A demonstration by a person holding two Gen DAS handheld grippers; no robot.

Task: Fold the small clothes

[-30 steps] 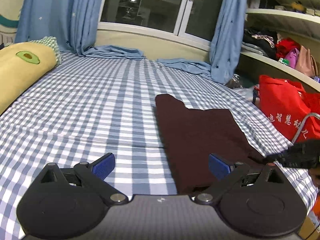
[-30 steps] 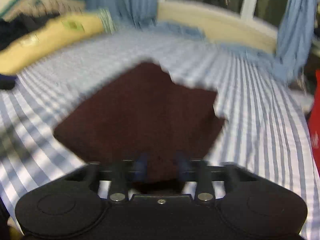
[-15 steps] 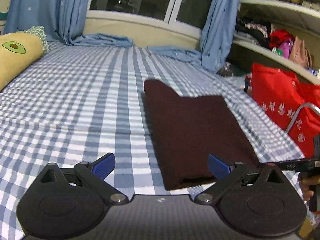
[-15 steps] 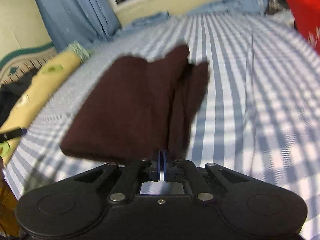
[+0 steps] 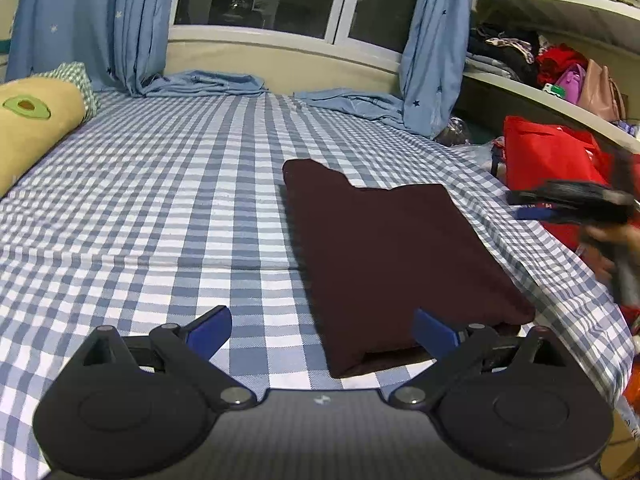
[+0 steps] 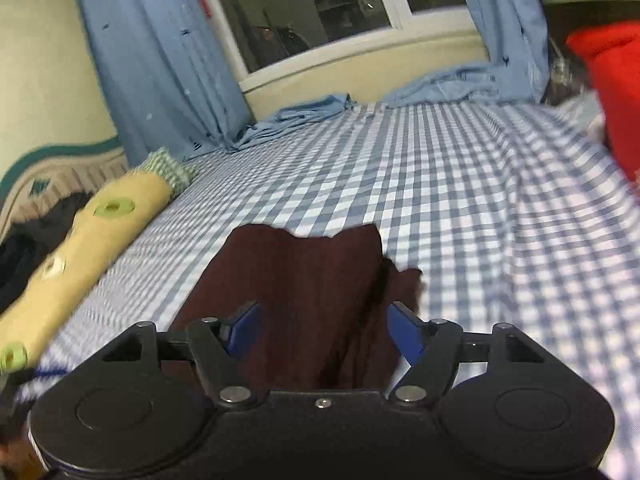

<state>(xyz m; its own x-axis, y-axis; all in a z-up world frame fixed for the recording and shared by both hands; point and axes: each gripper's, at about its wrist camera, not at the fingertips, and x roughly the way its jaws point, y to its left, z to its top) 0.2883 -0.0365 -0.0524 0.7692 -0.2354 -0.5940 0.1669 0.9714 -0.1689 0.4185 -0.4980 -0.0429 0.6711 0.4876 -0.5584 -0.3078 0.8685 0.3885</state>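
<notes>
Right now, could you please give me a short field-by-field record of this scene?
garment: dark maroon garment, folded, lying flat
surface: blue-checked bed sheet
left gripper: open, holding nothing, near edge of garment
right gripper: open, garment between its fingers, not clamped
pillow: yellow avocado pillow, left side of bed
beside bed: red bag

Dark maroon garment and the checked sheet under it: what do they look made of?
Maroon garment: seemingly a soft, matte knit or jersey; no sheen, thick rounded folded edges. The weave is too fine to confirm.
Checked sheet: probably thin woven cotton-like fabric, matte, blue-and-white gingham, with fine wrinkles and creases.
</notes>
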